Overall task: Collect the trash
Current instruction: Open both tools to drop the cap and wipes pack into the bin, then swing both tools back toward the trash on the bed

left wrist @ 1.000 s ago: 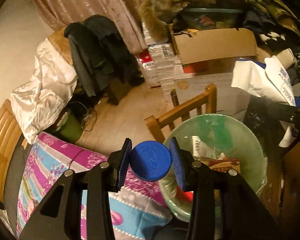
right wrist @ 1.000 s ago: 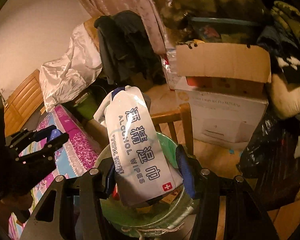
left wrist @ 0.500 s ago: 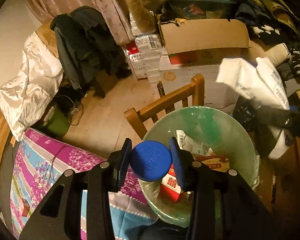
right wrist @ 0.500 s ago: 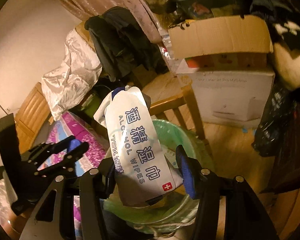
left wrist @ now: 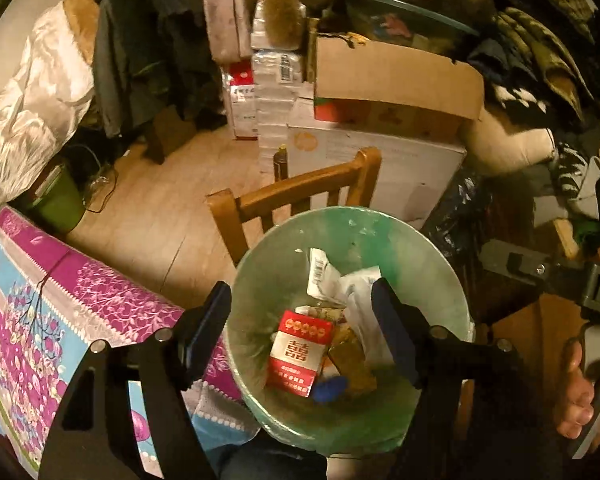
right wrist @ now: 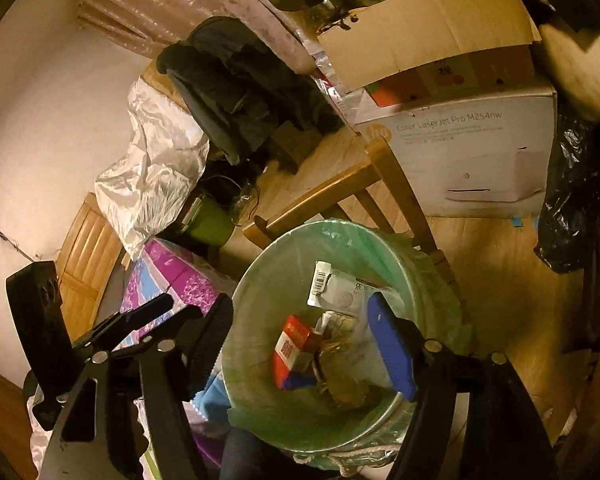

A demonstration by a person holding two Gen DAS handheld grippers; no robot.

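A trash bin with a green liner [left wrist: 432, 264] [right wrist: 284, 252] sits below both grippers. Inside lie a red cigarette pack [left wrist: 300, 352] [right wrist: 290, 346], a blue bottle cap [left wrist: 330, 388] [right wrist: 298, 381], a white alcohol wipes pack [left wrist: 364, 300] [right wrist: 340, 290] and brown scraps. My left gripper [left wrist: 302, 332] is open and empty above the bin; it also shows at the left of the right wrist view [right wrist: 160, 312]. My right gripper [right wrist: 304, 344] is open and empty above the bin; its body shows at the right of the left wrist view.
A wooden chair [left wrist: 296, 196] [right wrist: 340, 188] stands just behind the bin. A table with a purple and blue floral cloth [left wrist: 52, 312] [right wrist: 168, 276] is at the left. Cardboard boxes [left wrist: 392, 80] [right wrist: 472, 148], clothes and a black bag [right wrist: 572, 200] crowd the back and right.
Both grippers moved over the bin and opened. The blue cap left my left gripper and the wipes pack left my right gripper; both now lie in the bin.
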